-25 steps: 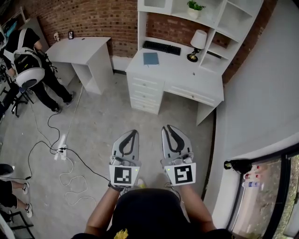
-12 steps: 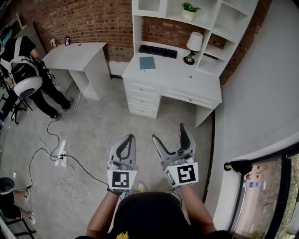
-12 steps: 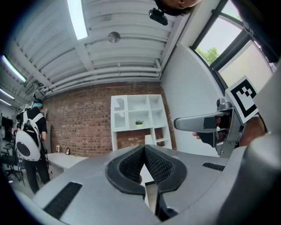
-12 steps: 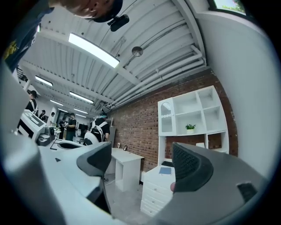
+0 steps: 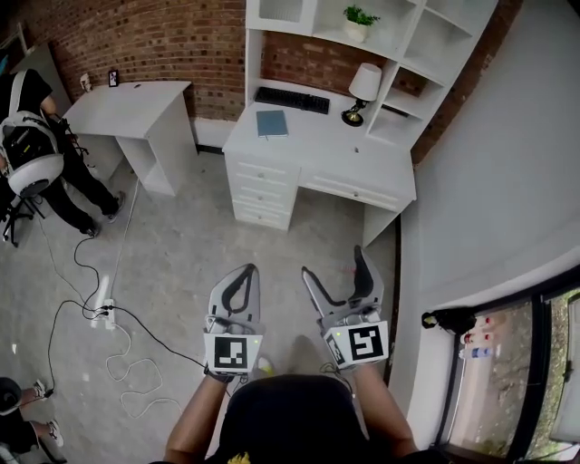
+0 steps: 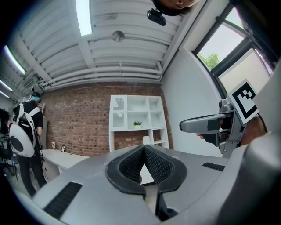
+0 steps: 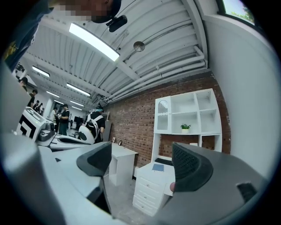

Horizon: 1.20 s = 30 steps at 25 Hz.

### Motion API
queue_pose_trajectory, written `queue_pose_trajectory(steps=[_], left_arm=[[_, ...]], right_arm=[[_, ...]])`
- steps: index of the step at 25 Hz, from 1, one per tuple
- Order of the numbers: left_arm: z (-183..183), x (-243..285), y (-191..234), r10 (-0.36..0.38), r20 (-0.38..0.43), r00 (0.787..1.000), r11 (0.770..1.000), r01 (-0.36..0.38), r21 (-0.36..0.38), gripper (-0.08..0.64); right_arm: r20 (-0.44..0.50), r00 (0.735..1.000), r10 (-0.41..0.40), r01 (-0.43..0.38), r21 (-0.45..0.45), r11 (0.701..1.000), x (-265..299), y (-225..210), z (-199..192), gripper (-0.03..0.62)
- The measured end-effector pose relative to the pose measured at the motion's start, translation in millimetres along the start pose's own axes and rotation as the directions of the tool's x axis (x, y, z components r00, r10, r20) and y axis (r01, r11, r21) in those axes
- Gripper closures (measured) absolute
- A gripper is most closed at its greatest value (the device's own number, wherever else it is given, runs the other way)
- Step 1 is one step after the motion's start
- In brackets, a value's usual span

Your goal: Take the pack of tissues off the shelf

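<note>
The white shelf unit stands on a white desk against the brick wall, well ahead of both grippers. I cannot make out a pack of tissues; a pale thing sits in the upper left cubby. My left gripper is held level above the floor, shut with its pads meeting and nothing between them. My right gripper is beside it; its jaws have just been opening and now stand wide with nothing between them. One right finger shows in the left gripper view.
On the desk are a lamp, a keyboard and a blue notebook; a plant is on the shelf. A second desk, a person with a white backpack and floor cables are left. A wall is right.
The right gripper's jaws went from shut to wide open. Both grippers and the view shifted slightly, so the desk and shelf now sit a little further left in the head view.
</note>
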<state>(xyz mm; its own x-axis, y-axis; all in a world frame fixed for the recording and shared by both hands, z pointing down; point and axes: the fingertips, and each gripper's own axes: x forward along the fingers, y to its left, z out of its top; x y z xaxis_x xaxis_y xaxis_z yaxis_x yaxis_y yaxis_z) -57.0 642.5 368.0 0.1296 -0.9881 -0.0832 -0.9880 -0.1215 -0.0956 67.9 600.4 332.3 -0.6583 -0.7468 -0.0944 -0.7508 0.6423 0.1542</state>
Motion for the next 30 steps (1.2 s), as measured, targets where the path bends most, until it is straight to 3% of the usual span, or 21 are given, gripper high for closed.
queue_pose_trajectory(steps=[6,13,19,24,30], left_arm=[[-14.7,3.2,4.8,-0.031,-0.033,0.999,1.000,0.031,-0.003,0.543],[-34.5,51.6,19.6,-0.046,-0.086,0.995,0.999,0.046,0.001,0.543],[-52.7,137.8,44.7,-0.039,-0.090,0.995,0.999,0.038,-0.011,0.543],[-57.6,235.6,48.1,-0.068,-0.126,0.990,0.997,0.071,0.020,0.543],[-42.1,360.5,41.6,-0.100,-0.136,0.986,0.995,0.103,0.016,0.543]], right_arm=[[-0.019,0.998,-0.060,0.059,-0.013,0.998,1.3,-17.3,-2.8,0.213],[-0.050,0.992,-0.112,0.113,0.021,0.993,35.4,-59.6,-29.7,0.215],[-0.038,0.987,-0.156,0.154,-0.042,0.987,109.8,-132.8,-51.4,0.215],[-0.020,0.978,-0.210,0.210,-0.004,0.978,172.0,-223.4,-51.8,0.215],[-0.006,0.983,-0.185,0.185,0.018,0.983,243.2,-297.5,-50.2,0.215]])
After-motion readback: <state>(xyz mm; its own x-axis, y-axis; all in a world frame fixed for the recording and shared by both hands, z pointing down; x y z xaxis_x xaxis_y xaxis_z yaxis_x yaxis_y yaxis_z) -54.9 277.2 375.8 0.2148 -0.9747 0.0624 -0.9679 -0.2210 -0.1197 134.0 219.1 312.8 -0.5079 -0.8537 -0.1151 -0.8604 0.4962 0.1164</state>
